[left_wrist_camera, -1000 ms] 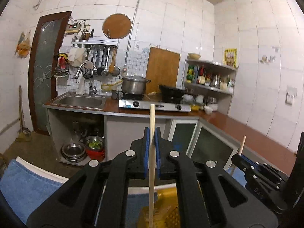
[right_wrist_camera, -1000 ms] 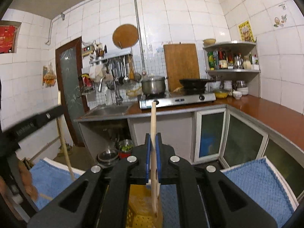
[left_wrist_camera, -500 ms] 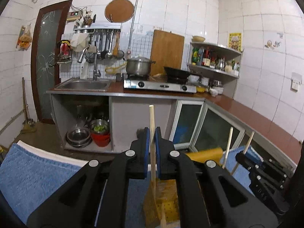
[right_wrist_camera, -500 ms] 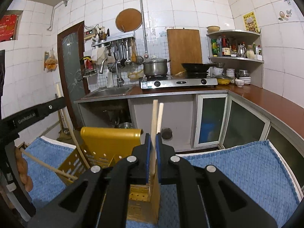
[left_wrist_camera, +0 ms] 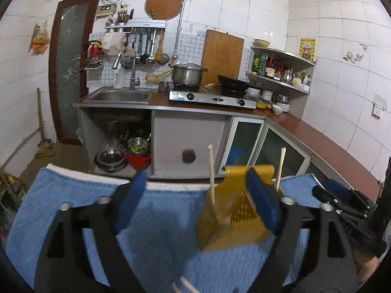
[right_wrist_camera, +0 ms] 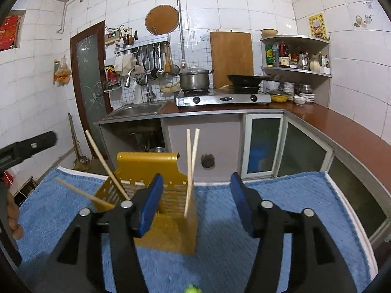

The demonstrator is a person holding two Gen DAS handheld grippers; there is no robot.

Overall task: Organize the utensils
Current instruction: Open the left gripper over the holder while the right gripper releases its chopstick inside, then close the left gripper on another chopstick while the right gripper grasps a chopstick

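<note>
Your left gripper (left_wrist_camera: 195,200) has its jaws spread wide, having just been opening, and nothing is pressed between the blue pads (left_wrist_camera: 133,193); the yellow utensil holder (left_wrist_camera: 229,217) sits partly between them, toward the right pad, without being clamped. Your right gripper (right_wrist_camera: 195,205) has also just been opening and now stands apart, gripping nothing, with the holder's right part in the gap. That perforated holder stands upright on the blue towel (right_wrist_camera: 293,219), a pair of chopsticks (right_wrist_camera: 191,168) crossing near their tops in its right compartment. Two more chopsticks (right_wrist_camera: 107,168) lean out to the left from its left side. More chopstick tips (left_wrist_camera: 187,284) lie at the bottom edge of your left view, blurred
</note>
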